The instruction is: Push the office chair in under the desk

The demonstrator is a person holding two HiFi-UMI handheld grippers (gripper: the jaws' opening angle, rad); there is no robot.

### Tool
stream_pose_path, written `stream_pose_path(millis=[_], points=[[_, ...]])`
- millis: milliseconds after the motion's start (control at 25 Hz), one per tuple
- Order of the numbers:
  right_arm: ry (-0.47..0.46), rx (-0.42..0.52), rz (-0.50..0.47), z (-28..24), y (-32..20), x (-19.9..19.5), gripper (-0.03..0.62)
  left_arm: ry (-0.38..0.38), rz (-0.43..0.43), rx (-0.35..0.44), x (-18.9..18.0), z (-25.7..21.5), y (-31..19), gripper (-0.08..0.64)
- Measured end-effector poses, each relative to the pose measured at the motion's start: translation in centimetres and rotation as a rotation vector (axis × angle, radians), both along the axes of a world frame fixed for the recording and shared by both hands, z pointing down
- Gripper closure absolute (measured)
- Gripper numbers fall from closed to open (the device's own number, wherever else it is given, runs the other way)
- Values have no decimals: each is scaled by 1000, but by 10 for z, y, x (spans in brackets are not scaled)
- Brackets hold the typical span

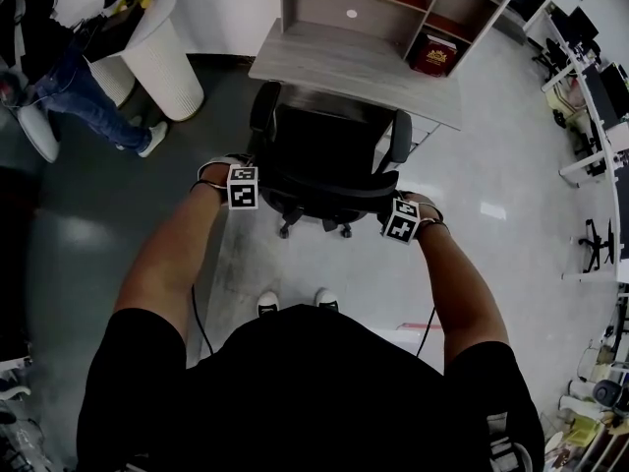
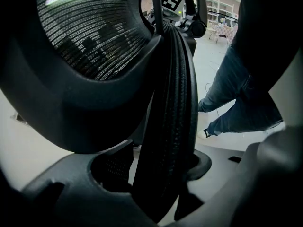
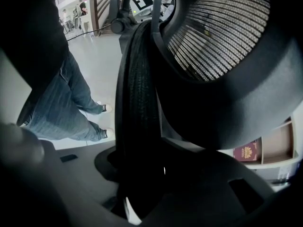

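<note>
- An office with a pale glossy floor [image 1: 511, 175]; the desk [image 1: 334, 62] stands ahead.
- The office chair [image 1: 324, 146] sits at the desk's near edge, its seat apparently not yet under, so most of the push remains.
- The left gripper [image 1: 239, 173] and right gripper [image 1: 403, 209] each pinch the backrest [image 2: 165, 103] rim, jaws partly spread.

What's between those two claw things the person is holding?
The office chair's backrest: left gripper and right gripper each clamp one end, seen in the head view.
</note>
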State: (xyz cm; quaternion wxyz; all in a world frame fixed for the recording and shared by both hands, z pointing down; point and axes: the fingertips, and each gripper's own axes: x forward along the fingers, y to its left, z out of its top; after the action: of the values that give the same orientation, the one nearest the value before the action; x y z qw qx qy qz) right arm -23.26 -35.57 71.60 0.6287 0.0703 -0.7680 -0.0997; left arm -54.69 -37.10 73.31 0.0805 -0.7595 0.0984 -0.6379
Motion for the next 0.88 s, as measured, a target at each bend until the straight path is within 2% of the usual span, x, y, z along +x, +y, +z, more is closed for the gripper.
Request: stream_pose_path(millis=[720,880], points=[[-35,21,9,-5,-14,-4,431,25,-3,57,0,-5,-18,305],[-61,44,39,-6,-17,-5,411,38,-8,77,0,-6,-21,291]])
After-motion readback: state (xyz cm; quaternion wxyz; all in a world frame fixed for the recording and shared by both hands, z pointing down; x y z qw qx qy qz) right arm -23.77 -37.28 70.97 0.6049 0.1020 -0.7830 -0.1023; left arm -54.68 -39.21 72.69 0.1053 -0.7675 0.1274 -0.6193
